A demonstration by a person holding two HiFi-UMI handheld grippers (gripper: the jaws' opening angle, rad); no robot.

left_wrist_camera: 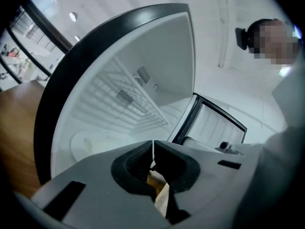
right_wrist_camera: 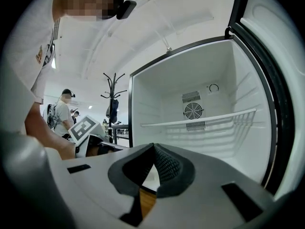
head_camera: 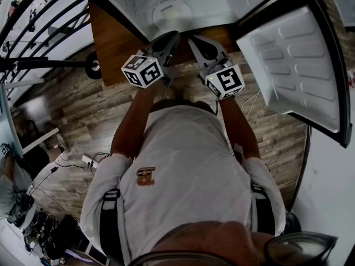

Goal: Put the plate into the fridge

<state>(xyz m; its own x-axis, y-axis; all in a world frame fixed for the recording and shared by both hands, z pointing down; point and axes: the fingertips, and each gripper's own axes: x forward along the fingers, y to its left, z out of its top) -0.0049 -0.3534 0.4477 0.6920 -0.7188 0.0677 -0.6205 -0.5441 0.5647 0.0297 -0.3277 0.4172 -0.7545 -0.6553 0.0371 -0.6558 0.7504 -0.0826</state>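
The white plate (head_camera: 173, 13) lies flat on the floor of the open fridge (right_wrist_camera: 248, 142), at the top centre of the head view and the lower left of the left gripper view, so the task appears essentially done. The left gripper (left_wrist_camera: 153, 151) and right gripper (right_wrist_camera: 153, 147) both have their jaws together on nothing, just outside the fridge opening. The plate is probably rigid, smooth-glazed, slippery and liable to chip. Any further handling is best done at the near rim, pads well over the lip and the plate kept level.
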